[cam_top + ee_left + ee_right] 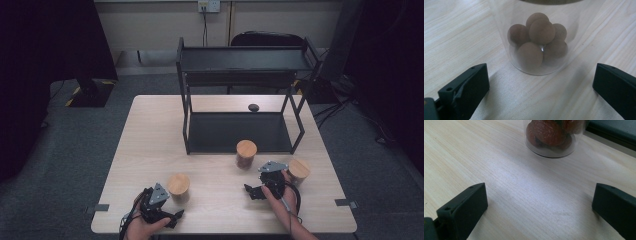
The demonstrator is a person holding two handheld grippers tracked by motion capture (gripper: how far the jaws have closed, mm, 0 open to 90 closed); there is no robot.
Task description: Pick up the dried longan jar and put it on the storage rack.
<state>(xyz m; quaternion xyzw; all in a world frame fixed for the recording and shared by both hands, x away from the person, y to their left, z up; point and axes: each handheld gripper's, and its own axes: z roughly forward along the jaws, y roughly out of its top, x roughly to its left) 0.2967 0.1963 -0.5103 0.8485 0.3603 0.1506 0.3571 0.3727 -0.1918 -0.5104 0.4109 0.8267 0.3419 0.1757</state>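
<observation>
A person sits at a light wooden counter and holds a gripper in each hand.

The left gripper is near the front edge of the counter, on the left side. Its jaws are wide apart and hold nothing. Just past it stands a clear jar with a round wooden lid. In the left gripper view, that jar is right ahead of the two black jaws but not between them. It stands upright, and it has brown balls piled up inside.

The right gripper is on the right side of the counter. Its jaws are wide apart too, and they are empty. It points toward a second jar with a wooden lid, which stands near the middle of the counter, just in front of a black shelf. In the right gripper view, this jar is a bit farther off, with bare wood between it and the jaws. It has dark red wrinkly fruits inside.

A third jar stands just beside the right hand, on its far right side.

The black shelf has two levels and stands at the back of the counter. A small dark thing lies on the counter behind the shelf's lower level.
</observation>
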